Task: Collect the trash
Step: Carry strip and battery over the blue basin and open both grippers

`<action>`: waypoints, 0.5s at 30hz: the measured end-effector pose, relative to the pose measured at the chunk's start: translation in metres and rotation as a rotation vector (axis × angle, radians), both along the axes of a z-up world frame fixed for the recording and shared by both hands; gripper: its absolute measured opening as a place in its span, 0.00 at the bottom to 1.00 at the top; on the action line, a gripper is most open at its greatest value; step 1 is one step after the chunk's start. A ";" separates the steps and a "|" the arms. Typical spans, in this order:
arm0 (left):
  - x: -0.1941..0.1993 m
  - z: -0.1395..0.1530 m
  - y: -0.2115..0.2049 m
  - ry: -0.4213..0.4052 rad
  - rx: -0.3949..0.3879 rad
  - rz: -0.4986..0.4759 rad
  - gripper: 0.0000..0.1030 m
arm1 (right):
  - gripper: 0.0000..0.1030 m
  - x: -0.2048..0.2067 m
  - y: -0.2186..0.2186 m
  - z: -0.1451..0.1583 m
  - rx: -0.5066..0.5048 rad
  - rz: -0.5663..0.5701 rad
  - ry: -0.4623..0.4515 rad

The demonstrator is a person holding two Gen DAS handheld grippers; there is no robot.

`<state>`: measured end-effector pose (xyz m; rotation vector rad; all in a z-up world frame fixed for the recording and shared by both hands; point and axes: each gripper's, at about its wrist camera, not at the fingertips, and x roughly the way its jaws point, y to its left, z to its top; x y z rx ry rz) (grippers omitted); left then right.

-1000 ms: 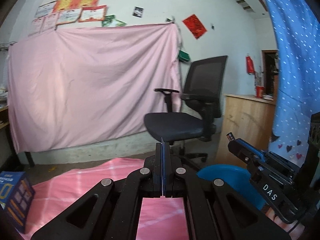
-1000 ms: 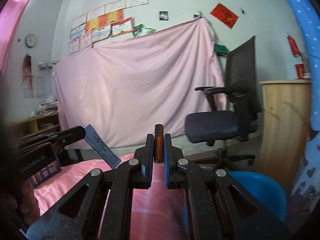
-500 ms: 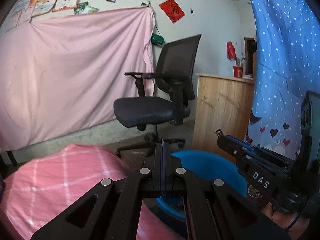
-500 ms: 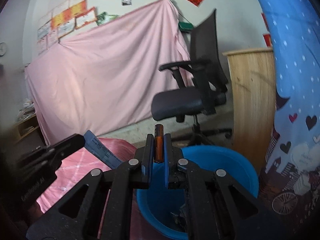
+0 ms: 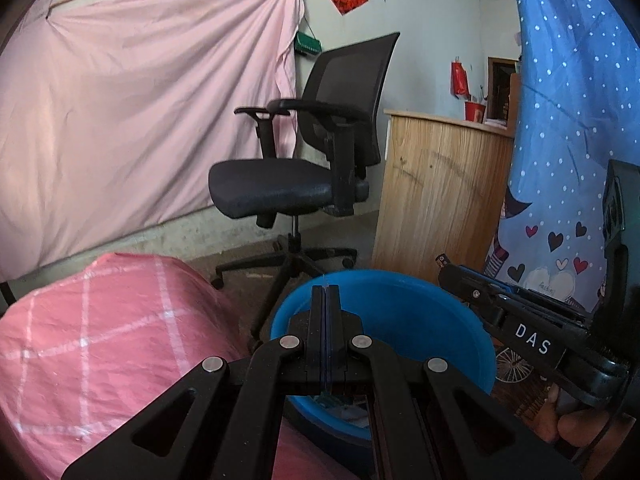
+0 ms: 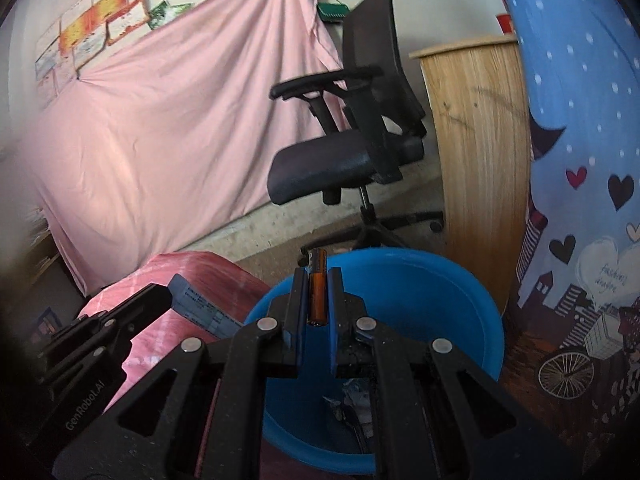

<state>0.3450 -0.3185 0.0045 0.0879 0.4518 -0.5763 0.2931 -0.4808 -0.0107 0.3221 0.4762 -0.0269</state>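
Note:
My right gripper is shut on an orange and black battery that stands upright between its pads, above the near rim of a blue bin. My left gripper is shut on a thin blue printed card, seen edge-on as a blue line in the left wrist view. It hovers over the left rim of the blue bin. The right gripper reaches over the bin's right side. Scraps of trash lie on the bin's bottom.
A pink checked cloth covers a surface left of the bin. Behind the bin stand a black office chair and a wooden cabinet. A blue patterned curtain hangs on the right, and a pink sheet covers the back wall.
Both grippers have swung right and down, from over the pink cloth to over the blue bin. Each kept hold of its item.

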 end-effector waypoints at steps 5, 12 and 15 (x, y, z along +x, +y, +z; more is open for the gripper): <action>0.010 -0.005 -0.002 0.053 -0.004 -0.005 0.00 | 0.34 0.005 -0.004 -0.004 0.015 -0.004 0.023; 0.018 -0.010 -0.004 0.112 -0.003 -0.007 0.00 | 0.35 0.007 -0.004 -0.008 0.027 0.001 0.049; 0.019 -0.011 -0.005 0.120 0.001 -0.010 0.00 | 0.35 0.008 -0.004 -0.009 0.027 -0.001 0.057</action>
